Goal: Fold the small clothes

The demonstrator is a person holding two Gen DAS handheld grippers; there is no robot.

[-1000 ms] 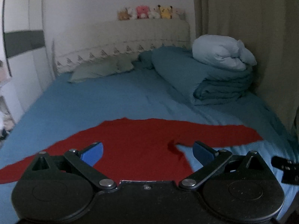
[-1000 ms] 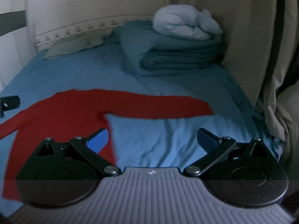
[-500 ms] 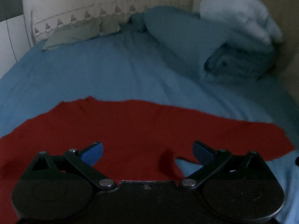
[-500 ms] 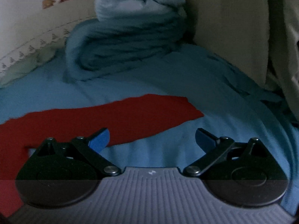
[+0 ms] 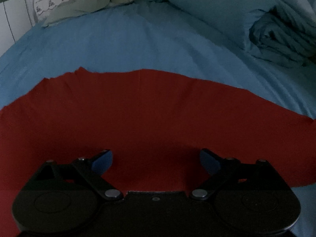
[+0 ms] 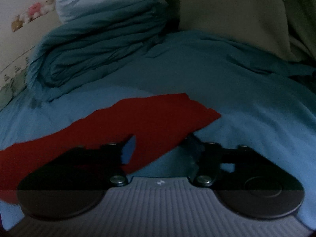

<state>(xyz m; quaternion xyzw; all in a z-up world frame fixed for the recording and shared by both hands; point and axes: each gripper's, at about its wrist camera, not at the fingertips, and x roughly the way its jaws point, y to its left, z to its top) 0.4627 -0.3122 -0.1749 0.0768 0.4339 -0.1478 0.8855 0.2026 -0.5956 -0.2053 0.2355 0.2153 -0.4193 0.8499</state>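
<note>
Now, in the left wrist view, the left gripper (image 5: 156, 161) hangs with its blue-padded jaws spread wide over the flat red fabric garment (image 5: 138, 118) on the blue bedsheet (image 5: 128, 43); a folded teal duvet (image 5: 276, 39) lies at two o'clock.

From the right wrist, the right gripper (image 6: 161, 145) stands partly spread, straddling the garment's sleeve end (image 6: 167, 114), which reaches toward one o'clock.

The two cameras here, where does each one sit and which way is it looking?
Left wrist view: rides on the left gripper, looking forward across the red garment up the blue bed; its open blue-tipped fingers show.
Right wrist view: rides on the right gripper, facing the garment's sleeve end and folded bedding; its fingers show.
Both share the garment, bed and bedding.
</note>
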